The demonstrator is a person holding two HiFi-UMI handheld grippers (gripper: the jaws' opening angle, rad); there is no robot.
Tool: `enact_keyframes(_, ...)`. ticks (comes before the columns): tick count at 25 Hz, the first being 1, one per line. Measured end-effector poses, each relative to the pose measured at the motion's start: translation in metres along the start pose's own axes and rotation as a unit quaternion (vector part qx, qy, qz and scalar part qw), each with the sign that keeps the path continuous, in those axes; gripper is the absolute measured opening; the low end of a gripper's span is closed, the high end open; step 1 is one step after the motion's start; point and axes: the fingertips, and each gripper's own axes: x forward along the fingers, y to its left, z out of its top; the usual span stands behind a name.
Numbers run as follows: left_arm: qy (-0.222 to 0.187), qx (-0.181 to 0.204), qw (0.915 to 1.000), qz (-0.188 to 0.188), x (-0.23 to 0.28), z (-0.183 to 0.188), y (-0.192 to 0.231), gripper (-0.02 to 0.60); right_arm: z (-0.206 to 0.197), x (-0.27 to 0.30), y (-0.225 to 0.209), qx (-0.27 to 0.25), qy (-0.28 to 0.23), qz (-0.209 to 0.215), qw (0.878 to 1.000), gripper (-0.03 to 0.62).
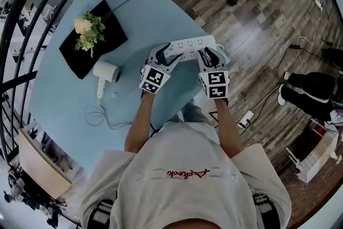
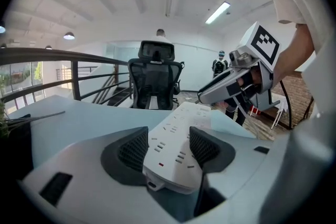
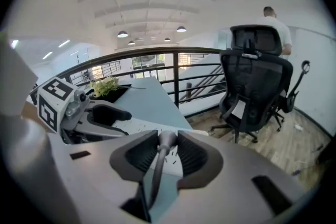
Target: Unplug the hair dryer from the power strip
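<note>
Here, at the counter's (image 1: 161,24) near edge, my left fingers (image 2: 134,149) clamp the stiff, probably light power strip (image 2: 186,118) while my right fingers (image 3: 142,152) pinch the hard plug (image 3: 167,139) of the hair dryer (image 1: 106,71) by its body, not its limp cord (image 3: 152,181).

Smooth white plastic power strip (image 2: 176,152), grey plastic plug (image 3: 167,140), matt table (image 1: 161,13) (wood-plank floor (image 1: 257,29))

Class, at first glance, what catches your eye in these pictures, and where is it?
A white power strip at the edge of the blue table is clamped by the left gripper, while the right gripper pinches a grey plug. A white hair dryer lies farther left, beside flowers on a black tray.
</note>
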Motion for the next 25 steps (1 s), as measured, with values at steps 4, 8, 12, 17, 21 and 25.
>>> enact_keyframes(4, 0.001, -0.007, 1.0, -0.004, -0.007, 0.006, -0.005, 0.231, -0.004, -0.006, -0.003, 0.021, -0.011, 0.002, 1.0, 0.124)
enact_keyframes(8, -0.015, -0.001, 0.9999, 0.002, -0.021, 0.022, -0.009, 0.076, -0.004, -0.014, -0.004, 0.036, -0.026, 0.004, 0.999, 0.124)
enact_keyframes(12, -0.036, -0.01, 0.9992, 0.011, -0.034, 0.038, -0.013, 0.02, -0.003, -0.028, -0.003, 0.039, -0.04, 0.007, 0.998, 0.124)
enact_keyframes(17, -0.045, -0.018, 0.9987, 0.015, -0.045, 0.049, -0.031, 0.011, 0.0, -0.046, -0.004, 0.038, -0.059, 0.013, 0.997, 0.124)
enact_keyframes(21, -0.047, -0.019, 0.9986, 0.018, -0.056, 0.053, -0.054, 0.011, 0.001, -0.063, -0.004, 0.038, -0.077, 0.02, 0.996, 0.124)
enact_keyframes(25, -0.062, -0.021, 0.9972, 0.036, -0.072, 0.067, -0.068, 0.011, 0.008, -0.08, 0.006, 0.029, -0.107, 0.032, 0.993, 0.124)
